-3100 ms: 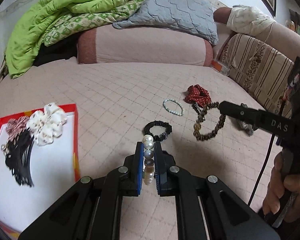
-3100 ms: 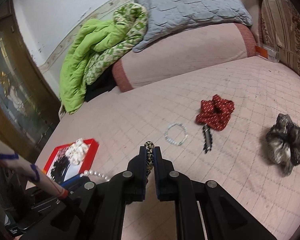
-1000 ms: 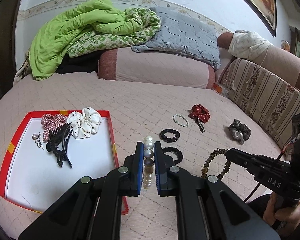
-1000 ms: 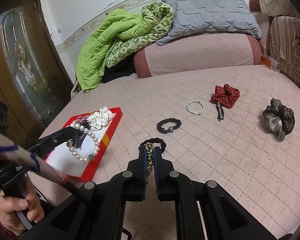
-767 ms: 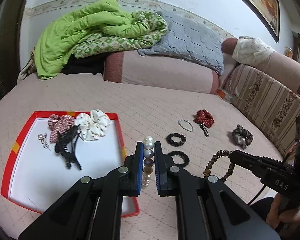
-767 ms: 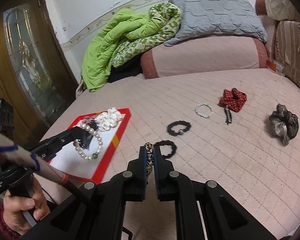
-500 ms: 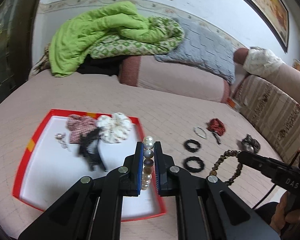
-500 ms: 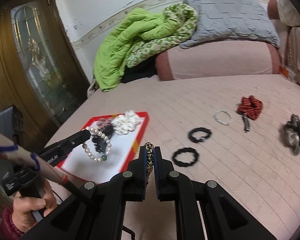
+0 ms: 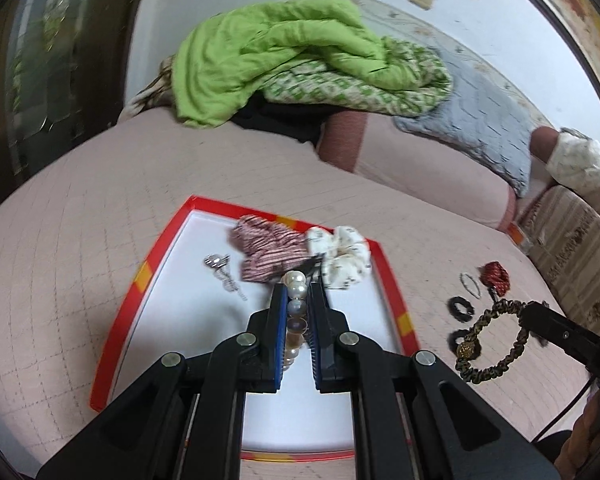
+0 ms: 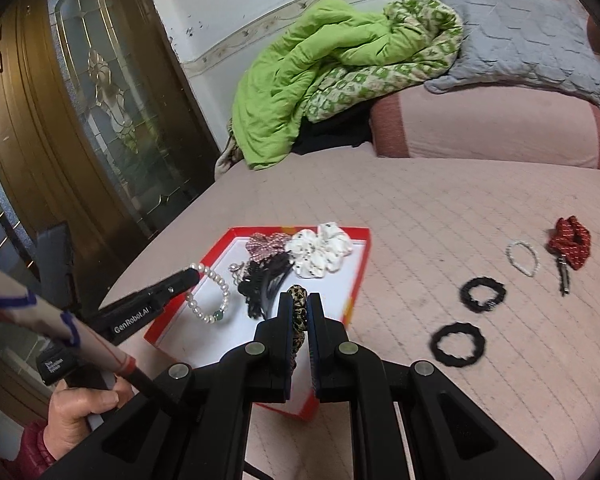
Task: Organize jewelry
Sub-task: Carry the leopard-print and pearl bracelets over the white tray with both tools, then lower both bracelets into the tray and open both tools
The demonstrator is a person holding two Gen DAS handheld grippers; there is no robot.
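Note:
My left gripper [image 9: 296,292] is shut on a pearl bracelet [image 9: 294,300] and holds it above the red-rimmed white tray [image 9: 140,280]; the bracelet [image 10: 210,294] hangs over the tray [image 10: 358,272] in the right wrist view too. My right gripper [image 10: 299,300] is shut on a leopard-print beaded bracelet [image 10: 298,312] near the tray's right edge; it also shows in the left wrist view [image 9: 488,340]. The tray holds a checked scrunchie [image 9: 266,248], a white scrunchie [image 9: 346,258], a black hair claw [image 10: 264,280] and a small silver pin [image 9: 220,266].
On the pink quilted bed lie two black hair ties [image 10: 458,344] [image 10: 482,294], a small bead bracelet [image 10: 522,258], a red scrunchie [image 10: 570,242] and a dark clip [image 10: 564,274]. A green blanket [image 10: 312,56] and grey pillow [image 10: 520,36] lie at the back. A wooden door [image 10: 80,120] stands left.
Both grippers have swung left toward the tray, each holding its bracelet. The pearl bracelet now hangs over the tray's white floor; the leopard bracelet has reached the tray's right edge.

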